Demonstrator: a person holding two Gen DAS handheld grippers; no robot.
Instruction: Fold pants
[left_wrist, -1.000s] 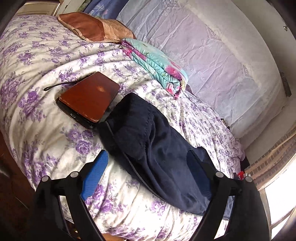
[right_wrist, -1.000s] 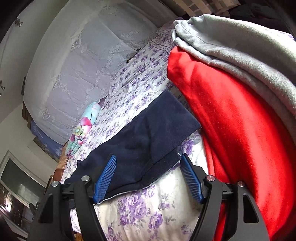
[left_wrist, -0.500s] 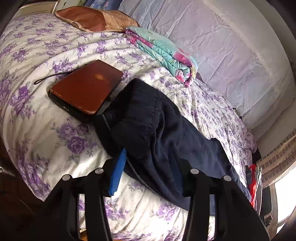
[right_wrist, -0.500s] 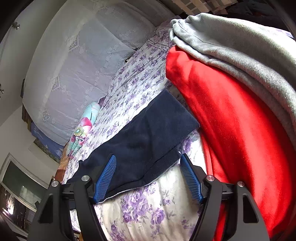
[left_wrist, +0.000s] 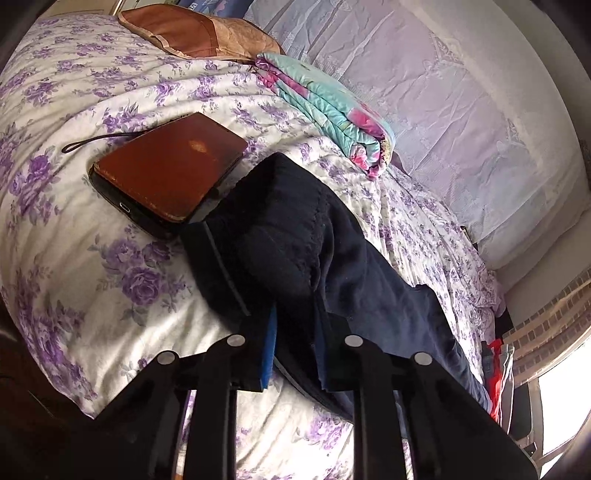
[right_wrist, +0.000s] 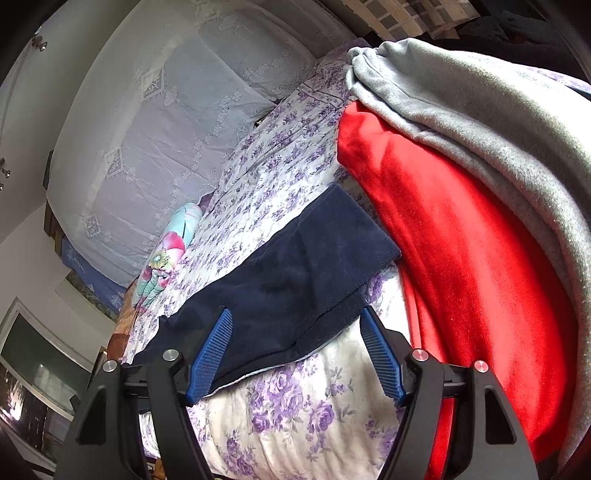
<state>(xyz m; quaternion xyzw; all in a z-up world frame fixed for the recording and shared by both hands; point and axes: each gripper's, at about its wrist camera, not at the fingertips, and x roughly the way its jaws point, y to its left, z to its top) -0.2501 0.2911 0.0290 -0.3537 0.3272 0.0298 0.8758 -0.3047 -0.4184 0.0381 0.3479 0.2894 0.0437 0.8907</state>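
Your left tool (left_wrist: 293, 334) is clamped on the navy pants (left_wrist: 295, 236) waistband at lower centre. Your right tool (right_wrist: 295, 354) gapes wide over the pant-leg hem (right_wrist: 332, 251) on the bed (right_wrist: 295, 398).

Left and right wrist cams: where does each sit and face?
Left wrist: rides the left claw, shut on the navy pants at the waist end, facing along the bed past a brown case.
Right wrist: rides the open right claw, facing the leg end beside a red garment.
Shared: pants, floral bedspread, turquoise blanket.
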